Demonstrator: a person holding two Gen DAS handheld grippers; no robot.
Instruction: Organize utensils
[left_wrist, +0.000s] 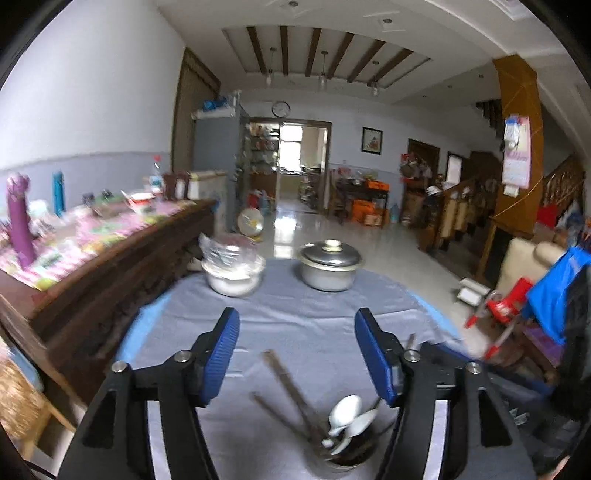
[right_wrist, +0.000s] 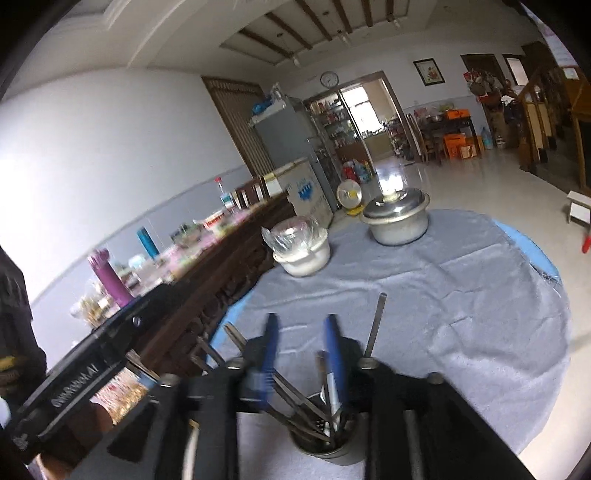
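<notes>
A metal utensil cup (left_wrist: 345, 459) stands on the grey cloth near the table's front, holding white spoons (left_wrist: 345, 408) and dark chopsticks (left_wrist: 284, 376). My left gripper (left_wrist: 297, 356) is open and empty, its blue pads spread wide above the cup. In the right wrist view the same cup (right_wrist: 328, 441) sits just below my right gripper (right_wrist: 303, 350), whose blue pads stand a little apart with nothing between them. Chopsticks (right_wrist: 375, 328) stick up beside the right pad. The left gripper's black body (right_wrist: 85, 365) shows at the left.
A lidded steel pot (left_wrist: 328, 266) and a white bowl covered in plastic wrap (left_wrist: 234, 271) stand at the far side of the round table (left_wrist: 369, 295). A dark wooden sideboard (left_wrist: 110, 258) with bottles runs along the left. A red ride-on toy (left_wrist: 498, 314) is at the right.
</notes>
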